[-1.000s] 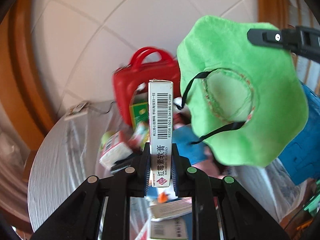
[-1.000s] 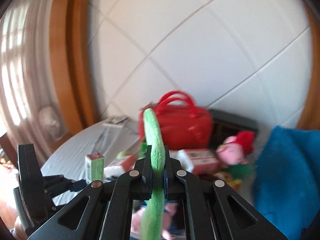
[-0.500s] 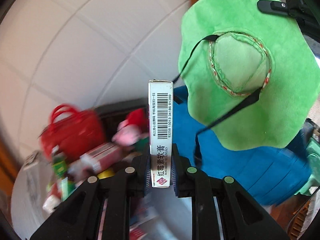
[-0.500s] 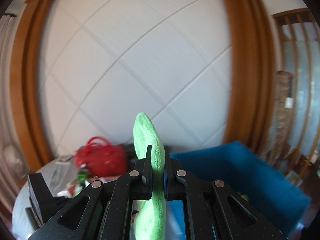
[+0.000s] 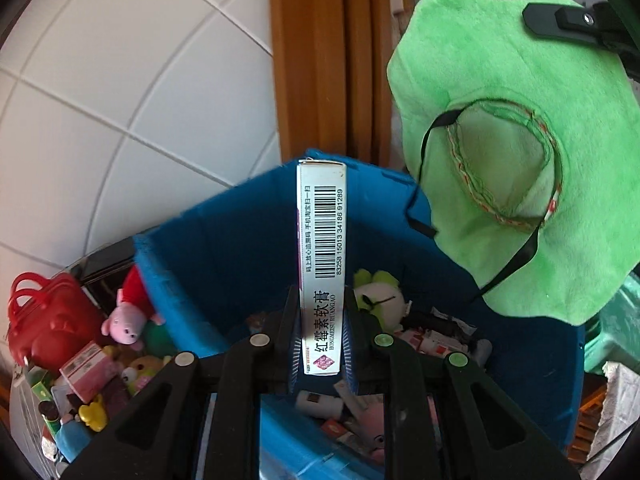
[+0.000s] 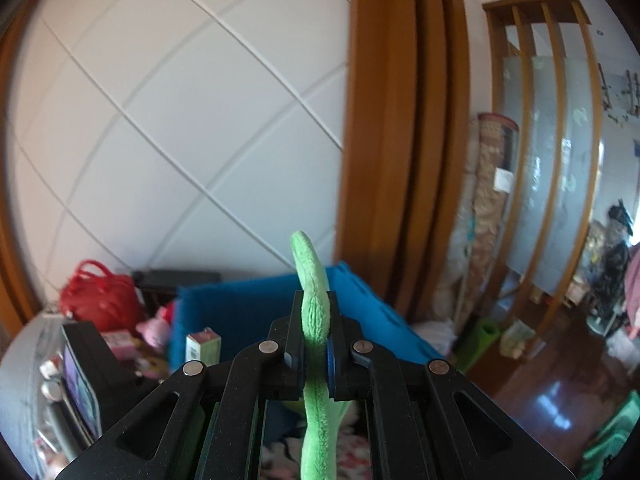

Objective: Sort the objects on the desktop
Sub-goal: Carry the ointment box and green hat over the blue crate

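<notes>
Carrying both items over the blue bin [image 5: 224, 248]: left gripper [image 5: 321, 344] pinches the ointment box [image 5: 322, 264], right gripper [image 6: 314, 348] clamps the green plush hat [image 6: 314, 304]. Next you need to lower and let go inside.

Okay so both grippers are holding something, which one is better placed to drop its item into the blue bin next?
Probably the left hand-held gripper. Its white box is already above the open blue bin, whose contents show just beyond it. The right hand-held gripper holds the green plush hat nearer the bin's side.

A grey tabletop [image 5: 24, 420] carries a red plastic handbag [image 5: 44, 324], pink plush pig [image 5: 122, 322], small boxes, and a blue fabric bin [image 5: 224, 240].
</notes>
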The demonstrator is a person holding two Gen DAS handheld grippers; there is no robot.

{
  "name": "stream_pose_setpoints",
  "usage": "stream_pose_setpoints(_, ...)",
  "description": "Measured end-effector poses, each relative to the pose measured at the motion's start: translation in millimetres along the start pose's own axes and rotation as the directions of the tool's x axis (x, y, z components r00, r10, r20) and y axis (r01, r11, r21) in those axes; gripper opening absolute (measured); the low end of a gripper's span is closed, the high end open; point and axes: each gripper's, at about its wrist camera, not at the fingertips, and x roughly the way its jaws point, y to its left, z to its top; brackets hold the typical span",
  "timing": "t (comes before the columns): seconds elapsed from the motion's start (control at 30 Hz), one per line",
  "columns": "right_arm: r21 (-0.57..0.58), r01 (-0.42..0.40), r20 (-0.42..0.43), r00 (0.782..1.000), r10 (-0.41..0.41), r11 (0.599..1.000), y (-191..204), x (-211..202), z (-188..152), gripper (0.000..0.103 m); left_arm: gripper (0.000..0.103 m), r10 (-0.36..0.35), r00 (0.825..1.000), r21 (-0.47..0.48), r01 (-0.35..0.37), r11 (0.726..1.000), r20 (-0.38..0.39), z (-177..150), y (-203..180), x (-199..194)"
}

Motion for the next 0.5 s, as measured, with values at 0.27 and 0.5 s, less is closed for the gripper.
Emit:
stream_pose_setpoints(0.27, -0.042, 0.054, -0.110, 0.992, -0.058, 0.998, -41.4, 36.3, -37.9, 0.007, 0.018, -0.013, 0.997, 0.051, 0.016, 0.999, -0.070, -3.7, -35.2, 25.8)
stream_pose_setpoints(0.5, -0.089, 0.098, -0.195, 0.974, -0.114, 0.991, -63.9, 56.9, -66.6, 0.008, 0.018, -0.007, 0.995, 0.080, 0.015, 0.997, -0.101, -8.7, -47.4, 35.3)
